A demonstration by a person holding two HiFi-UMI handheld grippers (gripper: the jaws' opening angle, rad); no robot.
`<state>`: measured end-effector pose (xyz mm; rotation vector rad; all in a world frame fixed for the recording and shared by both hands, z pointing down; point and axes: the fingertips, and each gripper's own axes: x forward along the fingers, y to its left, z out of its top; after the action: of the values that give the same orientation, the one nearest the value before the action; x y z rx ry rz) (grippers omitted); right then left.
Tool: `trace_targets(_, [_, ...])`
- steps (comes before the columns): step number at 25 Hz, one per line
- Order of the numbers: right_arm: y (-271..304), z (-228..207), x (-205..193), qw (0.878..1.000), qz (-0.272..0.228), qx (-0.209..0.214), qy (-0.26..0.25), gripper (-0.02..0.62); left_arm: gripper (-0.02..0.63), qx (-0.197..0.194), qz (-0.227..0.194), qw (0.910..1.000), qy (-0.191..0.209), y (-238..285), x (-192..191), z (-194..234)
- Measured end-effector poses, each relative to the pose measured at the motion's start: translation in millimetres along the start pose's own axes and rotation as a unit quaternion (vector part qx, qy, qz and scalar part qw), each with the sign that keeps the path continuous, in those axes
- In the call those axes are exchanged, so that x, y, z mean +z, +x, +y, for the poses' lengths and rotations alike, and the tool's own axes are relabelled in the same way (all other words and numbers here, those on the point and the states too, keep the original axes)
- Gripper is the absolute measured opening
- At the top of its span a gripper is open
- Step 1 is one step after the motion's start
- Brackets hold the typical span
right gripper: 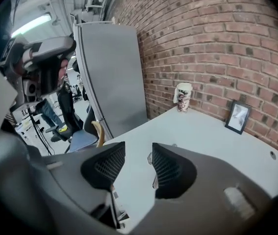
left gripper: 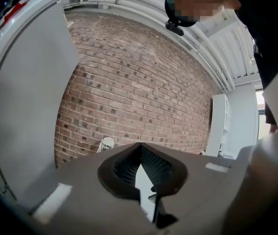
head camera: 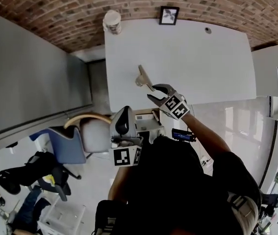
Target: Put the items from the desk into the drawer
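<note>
The slim tan item [head camera: 143,77] lay just ahead of the right gripper's [head camera: 154,93] half-spread, empty fingers; the left gripper [left gripper: 139,148], closed and empty, sat farther back.

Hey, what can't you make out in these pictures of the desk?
- Tan item on the desk: too small in head view; right hand-held gripper covers most of it in its own view.
- Drawer: not identifiable; left hand-held gripper and the person's body block below the desk edge in head view.
- Cup print: too small.
</note>
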<state>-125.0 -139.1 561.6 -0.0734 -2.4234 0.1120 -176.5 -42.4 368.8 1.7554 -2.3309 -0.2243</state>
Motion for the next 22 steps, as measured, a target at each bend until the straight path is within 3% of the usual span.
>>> trace_targets(4, [30,-5,-11,0.997,0.051,0.036,-0.05,0.193,0.012,0.002,0.008,0.9999,-0.008,15,-2,18])
trace_targets(10, [66,-17,-27,0.978,0.125,0.076,-0.15,0.213,0.012,0.002,0.023,0.9997,-0.009,33,-9,41])
trace_targets(14, [84,-24,-42,0.959,0.163,0.106,-0.208,0.224,0.012,0.007,0.033,0.9994,-0.012,44,-12,55])
trace_targets(18, [102,-34,-60,0.93,0.205,0.122,-0.28,0.273,0.012,0.021,0.035,0.999,-0.017,52,-15,73])
trace_targets(22, [113,-40,-69,0.911,0.225,0.138,-0.315,0.282,0.012,0.027,0.042,0.9985,-0.022,55,-21,82])
